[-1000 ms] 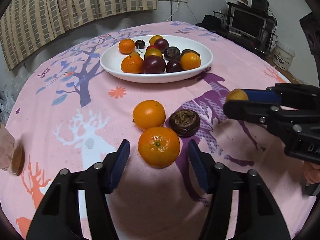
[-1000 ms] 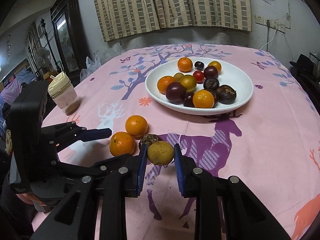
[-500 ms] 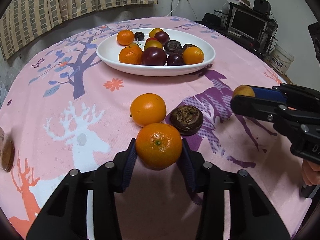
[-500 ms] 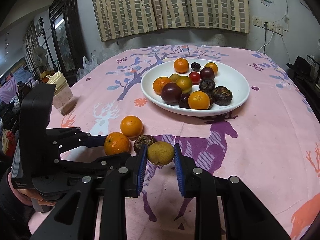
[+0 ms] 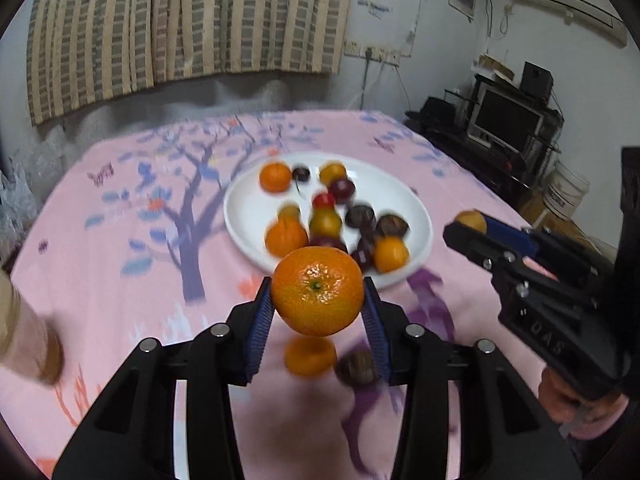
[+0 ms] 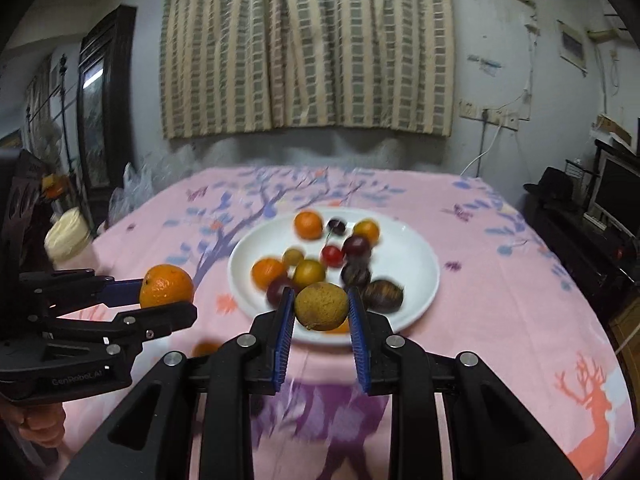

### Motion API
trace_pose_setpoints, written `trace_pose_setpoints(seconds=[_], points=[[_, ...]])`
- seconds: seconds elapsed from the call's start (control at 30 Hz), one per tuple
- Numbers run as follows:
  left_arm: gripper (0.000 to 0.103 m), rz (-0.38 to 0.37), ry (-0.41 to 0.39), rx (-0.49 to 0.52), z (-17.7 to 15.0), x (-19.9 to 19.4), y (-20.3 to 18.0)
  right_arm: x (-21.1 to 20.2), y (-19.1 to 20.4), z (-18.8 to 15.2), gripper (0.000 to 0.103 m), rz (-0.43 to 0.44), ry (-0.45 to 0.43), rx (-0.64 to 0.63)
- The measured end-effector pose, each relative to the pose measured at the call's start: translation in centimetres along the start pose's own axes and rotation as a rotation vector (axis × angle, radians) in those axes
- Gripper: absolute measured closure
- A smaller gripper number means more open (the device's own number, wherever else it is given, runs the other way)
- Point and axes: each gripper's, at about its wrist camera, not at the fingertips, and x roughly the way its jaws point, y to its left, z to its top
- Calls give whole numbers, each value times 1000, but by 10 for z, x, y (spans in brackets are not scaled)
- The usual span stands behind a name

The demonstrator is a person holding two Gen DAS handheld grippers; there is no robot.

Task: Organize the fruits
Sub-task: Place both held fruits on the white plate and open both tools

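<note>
My left gripper (image 5: 318, 306) is shut on an orange tangerine (image 5: 317, 291), held in the air above the pink tablecloth; it also shows in the right wrist view, tangerine (image 6: 166, 286). My right gripper (image 6: 320, 312) is shut on a yellow-brown round fruit (image 6: 321, 306), lifted in front of the white plate (image 6: 416, 276). That plate (image 5: 248, 216) holds several oranges, plums and dark fruits. Another orange (image 5: 310, 356) and a dark brown fruit (image 5: 358, 366) lie on the cloth under my left gripper.
A cream-lidded jar (image 6: 68, 240) stands at the table's left edge. A striped curtain hangs behind the table. A TV stand with a monitor (image 5: 506, 126) and a white bucket (image 5: 566, 194) sit to the right. A hand (image 5: 576, 404) holds the right gripper.
Both grippers have risen off the cloth with their fruits and tilted toward the plate. The left gripper went from open around the tangerine to shut on it and lifted it.
</note>
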Motion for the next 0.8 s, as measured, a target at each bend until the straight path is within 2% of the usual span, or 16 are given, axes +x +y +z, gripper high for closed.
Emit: trace_pose_setpoints(seconds=[0.07, 0.27, 0.37, 0.47, 0.53, 0.57, 0.6, 0.67, 0.77, 0.8], points=[[61, 45, -9, 15, 25, 19, -1, 15, -9, 11, 76, 4, 14, 41], [61, 79, 37, 58, 68, 74, -6, 71, -39, 29, 76, -26, 62, 111], [61, 84, 67, 67, 74, 100, -7, 106, -47, 23, 76, -35, 122, 99], [60, 93, 97, 69, 73, 122, -8, 115, -46, 17, 76, -21, 143, 81], [60, 115, 125, 69, 71, 131, -7, 116, -45, 16, 67, -17, 145, 75], [52, 132, 132, 68, 70, 132, -7, 113, -44, 16, 58, -24, 144, 72], [44, 147, 121, 64, 69, 128, -7, 111, -44, 16, 58, -28, 141, 70], [23, 198, 51, 56, 66, 110, -5, 103, -43, 16, 58, -24, 135, 72], [8, 225, -12, 28, 56, 74, 4, 89, -38, 14, 56, -19, 132, 74], [6, 218, -24, 12, 52, 61, 9, 84, -36, 14, 55, -17, 129, 72]])
